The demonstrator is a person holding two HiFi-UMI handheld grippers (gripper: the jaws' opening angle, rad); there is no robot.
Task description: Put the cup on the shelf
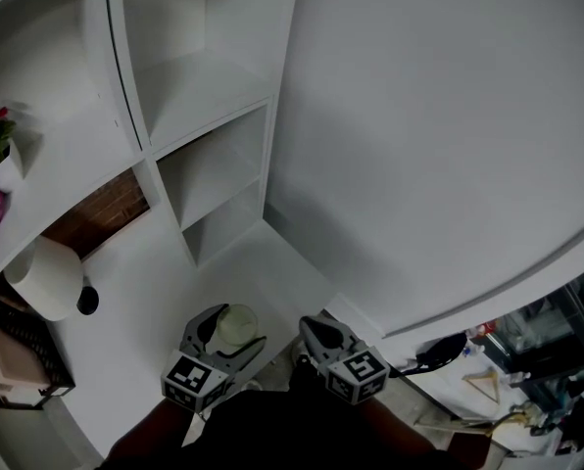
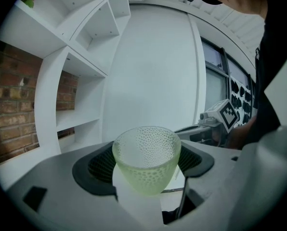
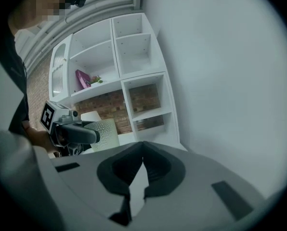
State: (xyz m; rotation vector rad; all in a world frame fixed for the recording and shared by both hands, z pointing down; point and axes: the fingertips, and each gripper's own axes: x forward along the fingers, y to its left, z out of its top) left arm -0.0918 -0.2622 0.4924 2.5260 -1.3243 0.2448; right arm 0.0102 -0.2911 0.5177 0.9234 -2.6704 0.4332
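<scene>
A pale green dimpled cup (image 2: 146, 158) sits upright between the jaws of my left gripper (image 2: 146, 165), which is shut on it. From the head view the cup (image 1: 235, 326) shows low in the middle, held by the left gripper (image 1: 225, 333). My right gripper (image 1: 316, 333) hangs just to its right, shut with nothing in it; its pads (image 3: 134, 170) meet. The right gripper view shows the cup (image 3: 103, 134) and left gripper (image 3: 69, 129) at the left. The white shelf unit (image 1: 209, 145) stands ahead with open compartments (image 3: 136, 54).
A white lamp shade (image 1: 45, 278) and a small black object (image 1: 87, 300) sit at the left below a brick-backed shelf (image 1: 101, 213). A flower pot (image 1: 0, 160) and a pink item stand higher up. A white wall (image 1: 439, 135) fills the right; clutter (image 1: 508, 380) lies at the bottom right.
</scene>
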